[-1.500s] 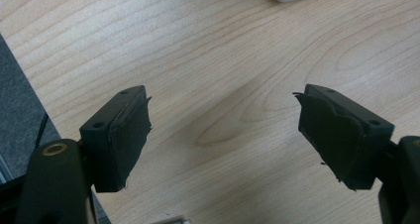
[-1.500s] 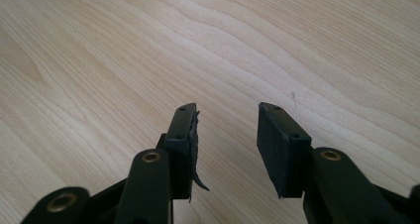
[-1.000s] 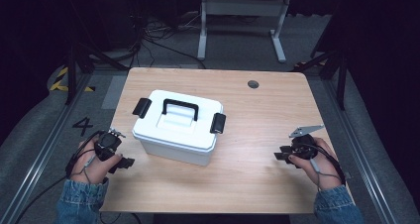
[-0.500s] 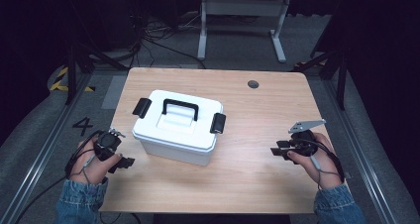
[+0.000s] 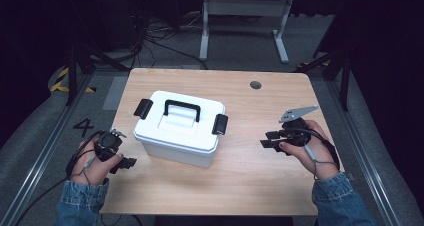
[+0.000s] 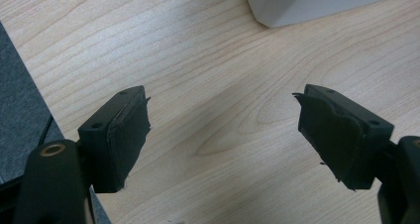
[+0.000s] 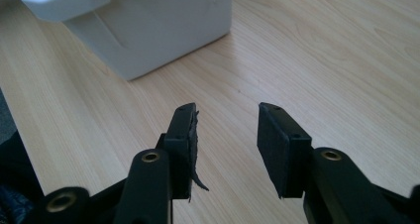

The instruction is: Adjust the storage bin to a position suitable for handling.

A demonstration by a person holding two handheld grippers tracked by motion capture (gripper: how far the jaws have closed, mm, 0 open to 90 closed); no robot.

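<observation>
We see the box [image 5: 179, 127] left of centre on the table [image 5: 280, 186], with bare wood wide to its right and along the near edge. Our left gripper [image 5: 127, 162] waits near the table's left edge, just beside the box's near left corner, jaws spread and empty. Our right gripper [image 5: 267, 139] hovers well apart from the box's right latch [image 5: 219, 124], jaws parted, just narrowing, nothing between them.

A lab-like recording bay: lone wooden table [image 5: 260, 171], floor rails [image 5: 37, 173], loose cables [image 5: 155, 38], dark surroundings.
</observation>
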